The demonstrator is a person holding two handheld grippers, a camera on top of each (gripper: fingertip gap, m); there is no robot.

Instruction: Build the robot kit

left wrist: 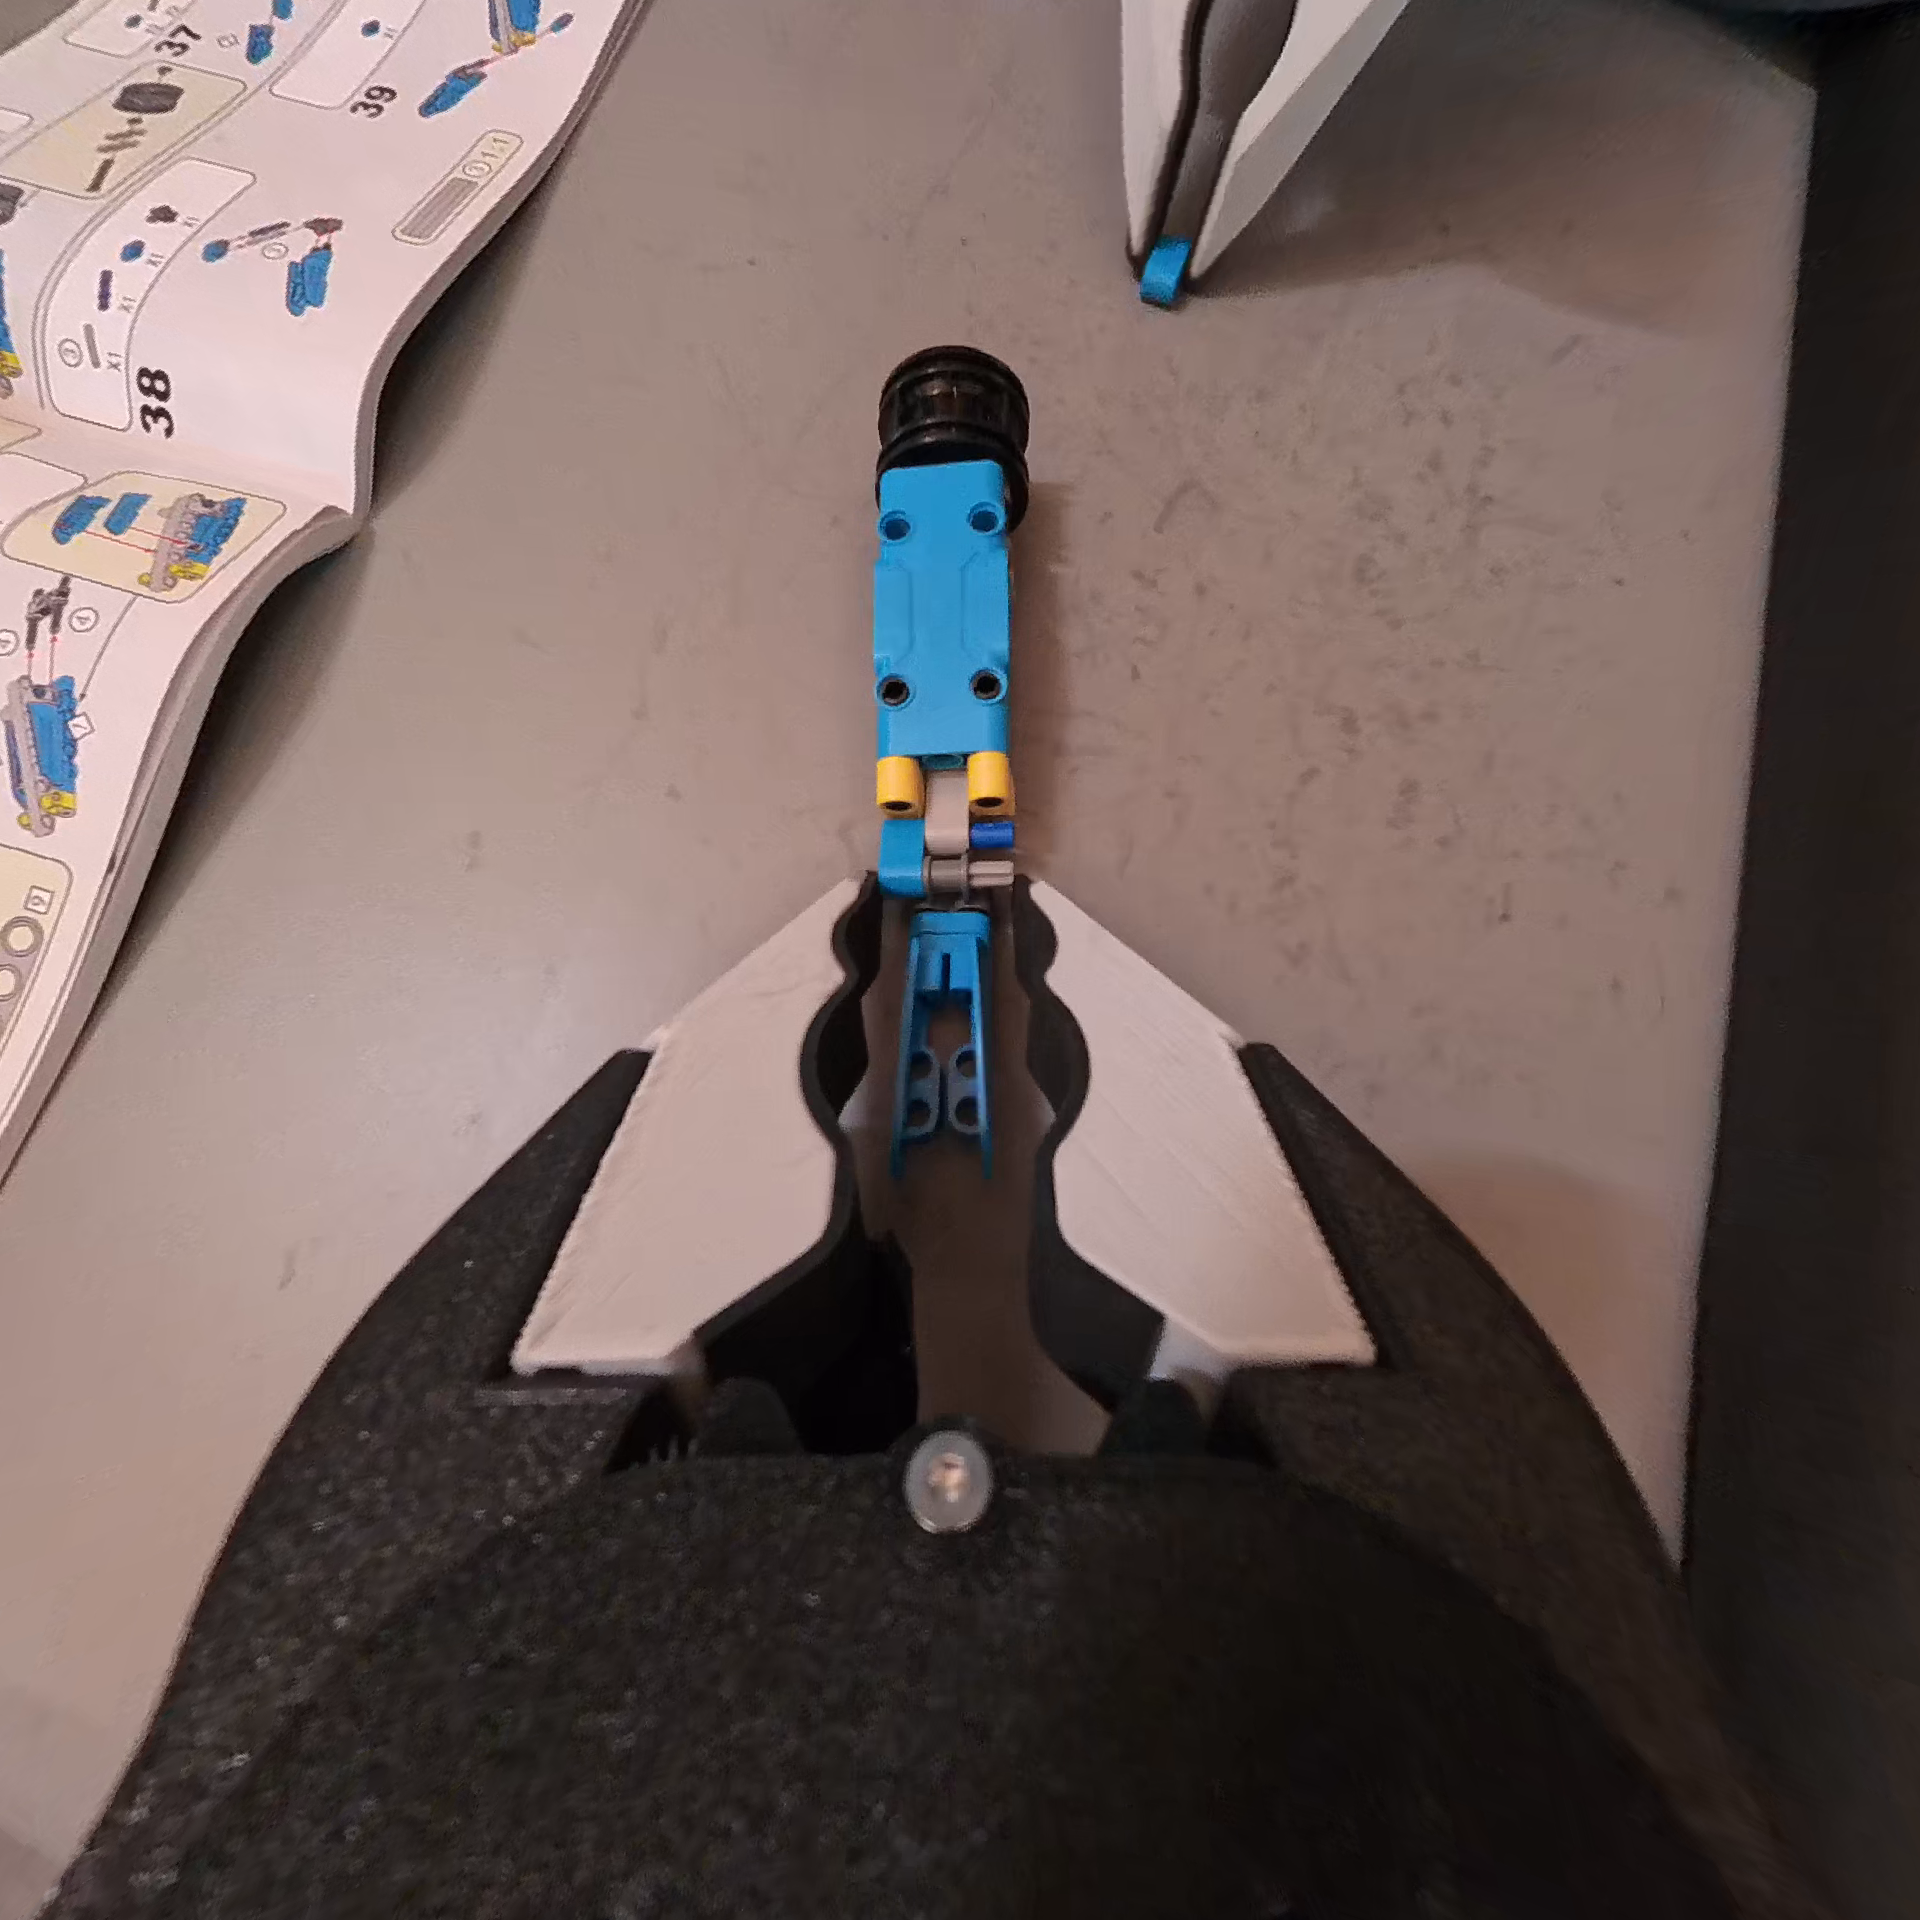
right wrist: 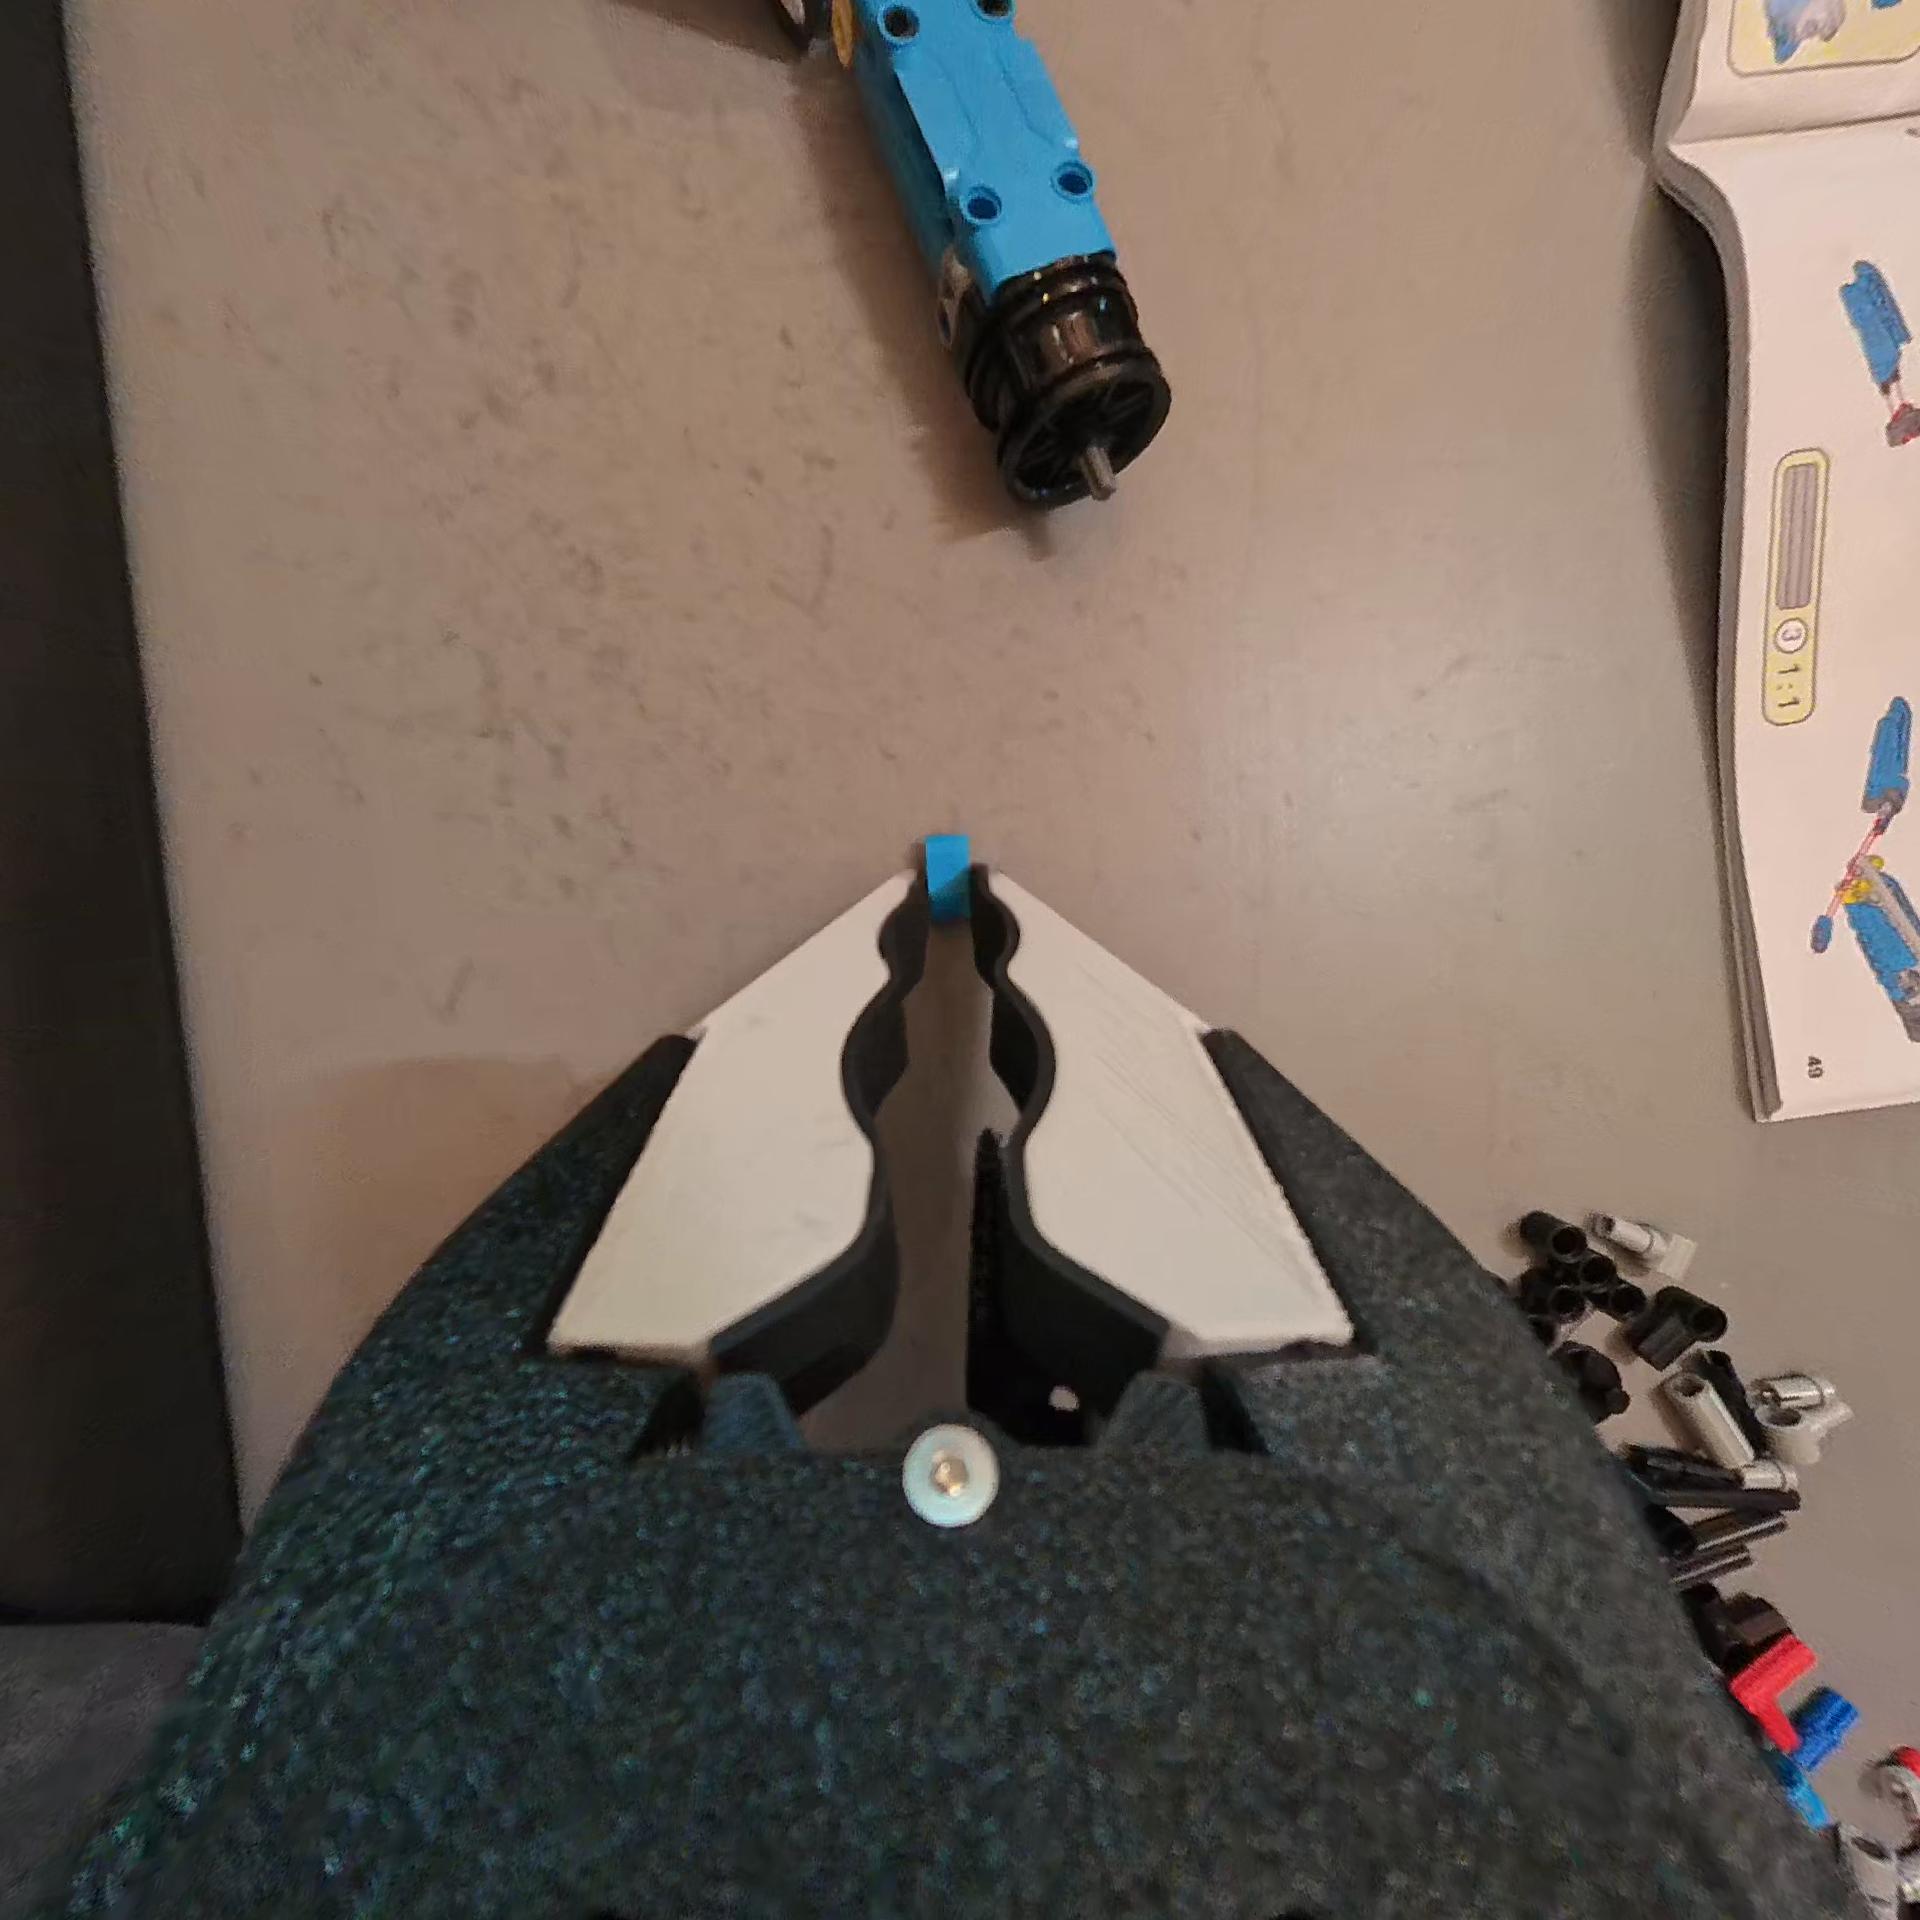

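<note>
A blue brick-built assembly [left wrist: 943, 613] lies on the grey table, with a black wheel [left wrist: 954, 407] at its far end and yellow pins near me. My left gripper [left wrist: 943, 894] is shut on its near end, where a thin blue piece [left wrist: 948, 1039] runs back between the fingers. The assembly also shows at the top of the right wrist view [right wrist: 987, 156], its wheel [right wrist: 1070, 405] facing me. My right gripper [right wrist: 948, 883] is shut on a small blue piece [right wrist: 948, 878] at its fingertips, above the table. That gripper shows far right in the left wrist view [left wrist: 1179, 249].
An open instruction booklet [left wrist: 208, 364] lies at the left; it also shows at the right of the right wrist view [right wrist: 1829, 623]. A heap of small black, grey, red and blue parts [right wrist: 1683, 1455] lies at the lower right. A dark table edge [right wrist: 62, 831] runs along the left. One gripper's finger ends stand about 15 centimeters off the other's.
</note>
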